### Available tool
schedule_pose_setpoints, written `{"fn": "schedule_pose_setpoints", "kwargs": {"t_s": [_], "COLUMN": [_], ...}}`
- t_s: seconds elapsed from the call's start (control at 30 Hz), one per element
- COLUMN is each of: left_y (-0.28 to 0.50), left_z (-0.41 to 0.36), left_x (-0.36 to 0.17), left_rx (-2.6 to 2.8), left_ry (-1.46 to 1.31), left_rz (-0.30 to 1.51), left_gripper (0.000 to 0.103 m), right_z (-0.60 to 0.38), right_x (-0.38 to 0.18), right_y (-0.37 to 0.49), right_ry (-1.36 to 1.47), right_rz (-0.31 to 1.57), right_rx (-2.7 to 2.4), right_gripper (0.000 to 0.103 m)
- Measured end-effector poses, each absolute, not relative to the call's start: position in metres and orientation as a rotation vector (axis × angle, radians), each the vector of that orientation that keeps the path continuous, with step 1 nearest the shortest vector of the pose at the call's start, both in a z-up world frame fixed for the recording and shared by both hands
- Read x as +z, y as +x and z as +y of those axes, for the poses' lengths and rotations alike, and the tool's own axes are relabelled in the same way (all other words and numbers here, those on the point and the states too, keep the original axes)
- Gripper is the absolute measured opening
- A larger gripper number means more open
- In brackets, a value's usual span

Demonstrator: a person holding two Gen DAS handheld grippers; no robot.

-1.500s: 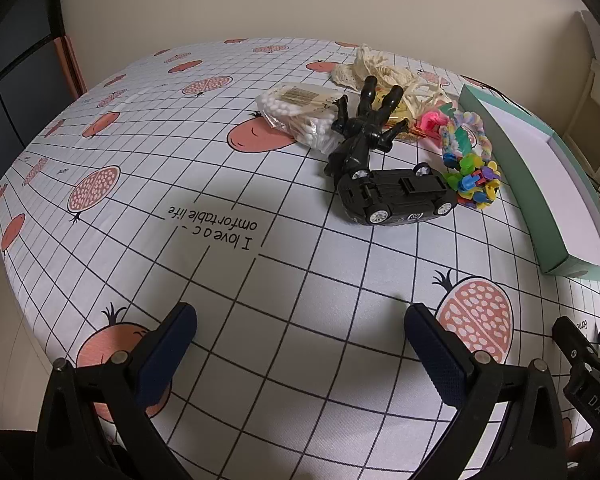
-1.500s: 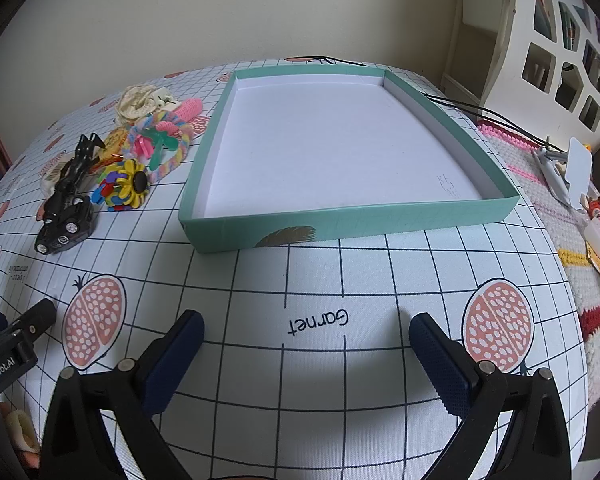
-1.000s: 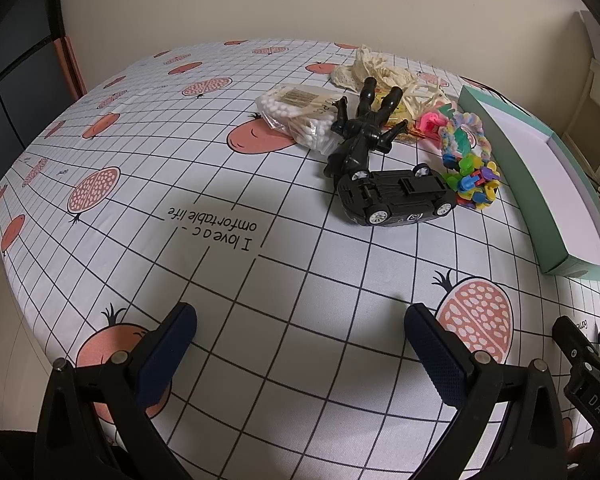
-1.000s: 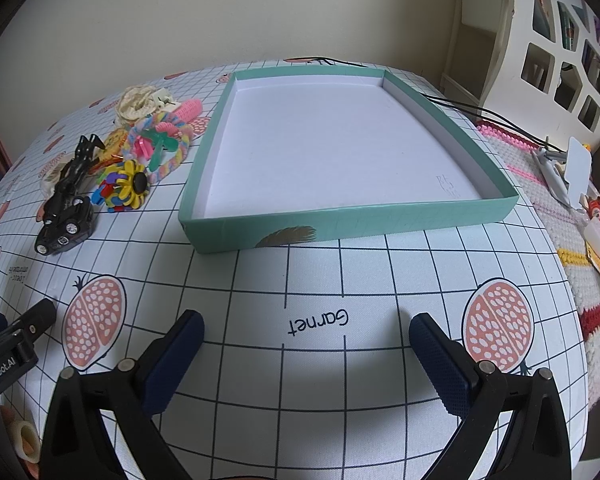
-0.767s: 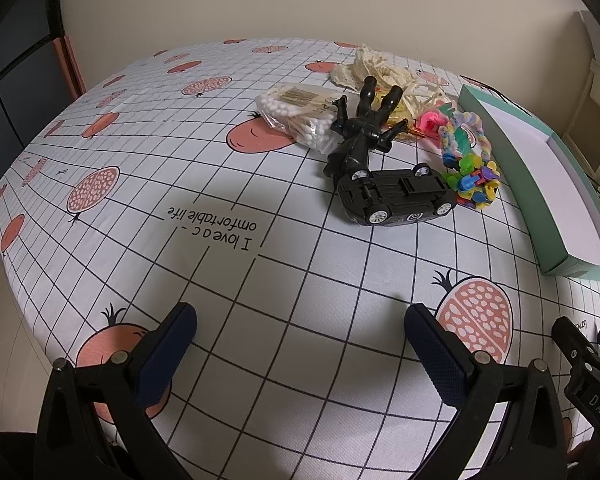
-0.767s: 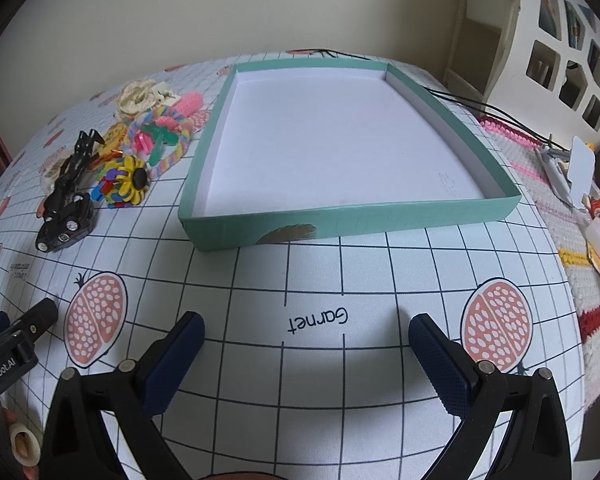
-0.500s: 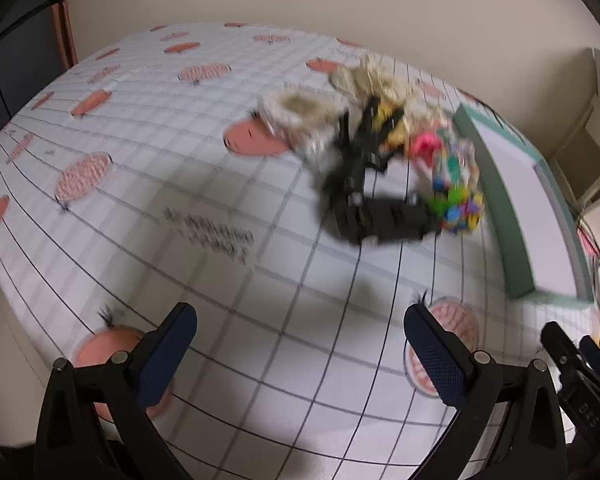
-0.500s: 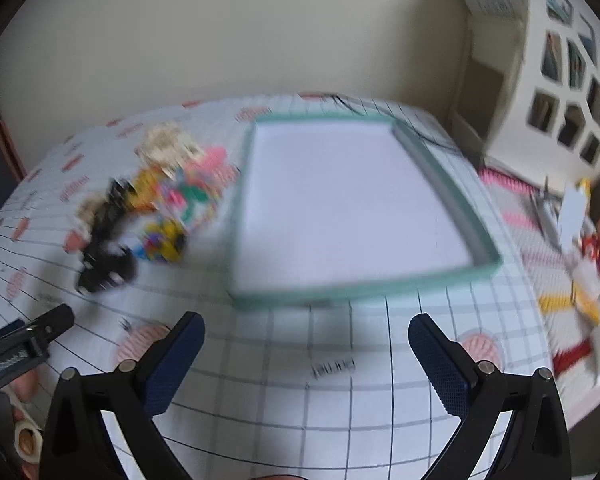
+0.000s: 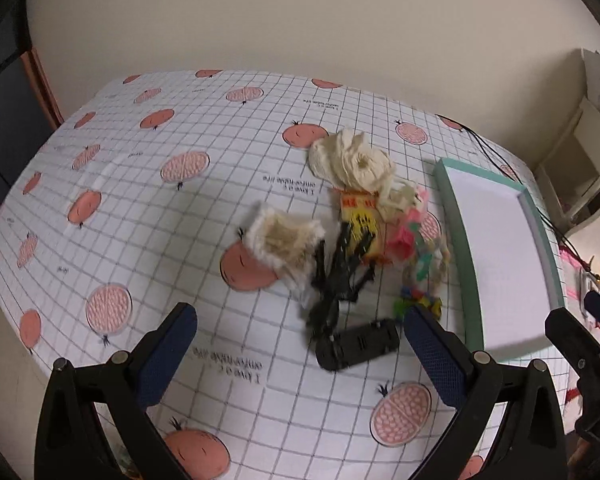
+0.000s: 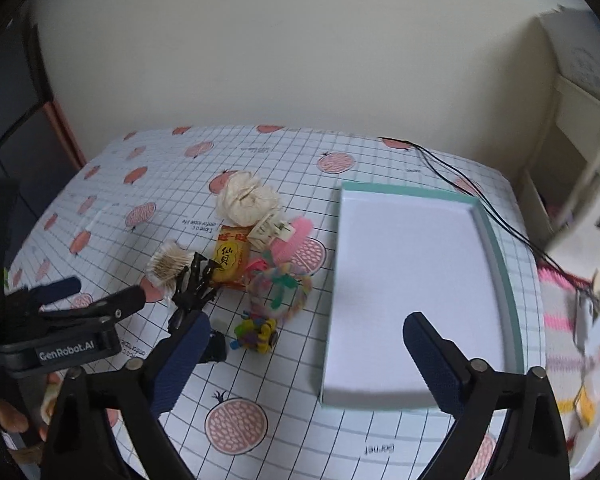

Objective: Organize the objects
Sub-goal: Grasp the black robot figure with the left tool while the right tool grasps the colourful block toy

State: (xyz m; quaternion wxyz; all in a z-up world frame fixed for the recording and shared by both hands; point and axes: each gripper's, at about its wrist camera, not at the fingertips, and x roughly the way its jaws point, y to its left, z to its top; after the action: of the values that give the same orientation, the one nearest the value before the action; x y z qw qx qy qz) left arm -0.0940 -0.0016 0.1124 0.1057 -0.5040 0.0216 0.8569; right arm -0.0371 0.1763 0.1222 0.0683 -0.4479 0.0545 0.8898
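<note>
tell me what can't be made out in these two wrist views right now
- Black toy car: smeared by motion blur in the left wrist view; in the right wrist view the right gripper's left finger covers most of it.
- Bag of cotton swabs: blurred in the left wrist view.
- Green tray: near wall hidden behind the right gripper's fingers in the right wrist view.
- Clutter at the right edge: blurred and cut off.

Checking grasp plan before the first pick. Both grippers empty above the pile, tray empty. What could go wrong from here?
1. The black figure lies tangled against the cotton swab bag and the snack packet; lifting one may drag the others.
2. The black toy car is blurred in the left wrist view and half hidden in the right, so aiming is uncertain.
3. The teal tray sits close to a black cable; a nudge could snag it.
</note>
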Motion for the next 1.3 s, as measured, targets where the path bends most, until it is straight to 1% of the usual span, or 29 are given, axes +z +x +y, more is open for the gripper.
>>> {"fn": "schedule_pose_setpoints", "kwargs": {"t_s": [0.03,0.07,0.13,0.27,0.37,0.43,0.53,0.6,0.67,0.73,0.93,1.0,1.03,1.07,1.2,1.3], "left_y": [-0.097,-0.102,-0.114,-0.138,-0.144,-0.146,-0.146,-0.147,-0.146,-0.144,-0.142,-0.142,-0.142,-0.141,-0.140,-0.139], "left_z": [0.001,0.002,0.004,0.002,0.000,0.002,0.006,0.009,0.009,0.009,0.014,0.017,0.019,0.021,0.026,0.030], "left_x": [0.112,0.110,0.103,0.086,0.075,0.068,0.060,0.054,0.050,0.049,0.047,0.045,0.044,0.042,0.037,0.034], "left_rx": [2.518,2.500,2.474,2.476,2.459,2.433,2.415,2.420,2.390,2.369,2.354,2.348,2.342,2.333,2.313,2.305], "left_ry": [-1.485,-1.498,-1.546,-1.627,-1.658,-1.667,-1.672,-1.691,-1.712,-1.722,-1.724,-1.728,-1.732,-1.738,-1.755,-1.758], "left_rz": [0.067,0.060,0.058,0.073,0.036,0.015,0.027,0.065,0.032,-0.007,-0.051,-0.052,-0.051,-0.049,-0.054,-0.039], "left_gripper": [0.103,0.103,0.102,0.095,0.093,0.090,0.090,0.090,0.088,0.081,0.080,0.076,0.071,0.068,0.064,0.060], "right_z": [0.175,0.175,0.175,0.178,0.179,0.182,0.183,0.181,0.177,0.175,0.170,0.166,0.163,0.160,0.152,0.149], "right_x": [0.118,0.113,0.105,0.090,0.077,0.066,0.050,0.045,0.045,0.046,0.037,0.033,0.031,0.028,0.019,0.015], "right_y": [-0.045,-0.052,-0.064,-0.080,-0.090,-0.093,-0.096,-0.095,-0.094,-0.092,-0.093,-0.094,-0.095,-0.096,-0.100,-0.103], "right_ry": [-1.381,-1.416,-1.469,-1.535,-1.593,-1.636,-1.684,-1.710,-1.727,-1.726,-1.777,-1.804,-1.811,-1.821,-1.853,-1.860], "right_rz": [0.153,0.146,0.147,0.183,0.217,0.280,0.343,0.352,0.332,0.331,0.346,0.341,0.335,0.325,0.275,0.272], "right_rx": [2.669,2.660,2.650,2.652,2.636,2.639,2.608,2.589,2.604,2.623,2.606,2.593,2.592,2.589,2.566,2.562], "right_gripper": [0.086,0.084,0.083,0.077,0.067,0.058,0.056,0.053,0.053,0.053,0.051,0.051,0.051,0.051,0.051,0.051]}}
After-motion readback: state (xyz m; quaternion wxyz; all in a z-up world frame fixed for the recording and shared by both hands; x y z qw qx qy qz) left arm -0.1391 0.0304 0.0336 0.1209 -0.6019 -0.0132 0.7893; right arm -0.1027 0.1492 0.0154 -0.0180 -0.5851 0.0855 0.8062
